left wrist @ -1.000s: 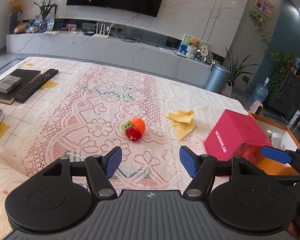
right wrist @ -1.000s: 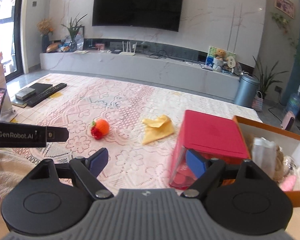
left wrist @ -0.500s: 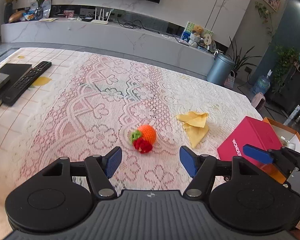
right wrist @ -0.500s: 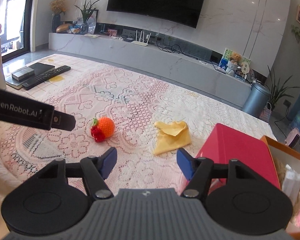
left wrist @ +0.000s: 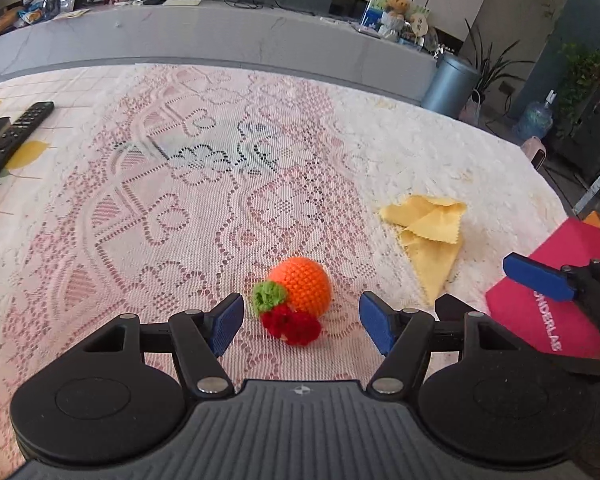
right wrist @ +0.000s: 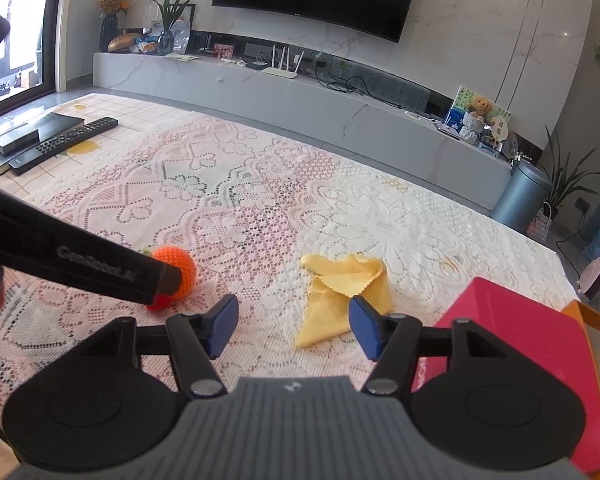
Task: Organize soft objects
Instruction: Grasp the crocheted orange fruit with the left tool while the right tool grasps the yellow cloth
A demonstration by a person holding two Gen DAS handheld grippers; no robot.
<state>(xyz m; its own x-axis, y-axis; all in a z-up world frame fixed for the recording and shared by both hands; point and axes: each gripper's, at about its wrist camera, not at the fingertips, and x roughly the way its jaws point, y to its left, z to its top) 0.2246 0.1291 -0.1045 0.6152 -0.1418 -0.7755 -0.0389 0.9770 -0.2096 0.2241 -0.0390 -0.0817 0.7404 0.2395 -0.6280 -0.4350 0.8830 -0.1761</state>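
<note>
An orange crocheted ball (left wrist: 300,284) with a green and red tuft lies on the lace tablecloth. My left gripper (left wrist: 302,324) is open, its blue pads on either side of the ball, just short of it. A crumpled yellow cloth (left wrist: 430,236) lies to the right. My right gripper (right wrist: 292,326) is open and empty, with the yellow cloth (right wrist: 340,288) just ahead between its pads. The ball (right wrist: 178,266) shows in the right wrist view too, partly behind the left gripper's body.
A red box (right wrist: 512,344) lies at the right, with an orange-rimmed box (right wrist: 596,320) beyond it. A remote (right wrist: 66,142) and black boxes lie at the far left of the table. A TV bench runs along the back wall.
Both grippers have moved forward and down. The left one now brackets the crocheted ball; the right one has come close to the yellow cloth. Both stay open.
</note>
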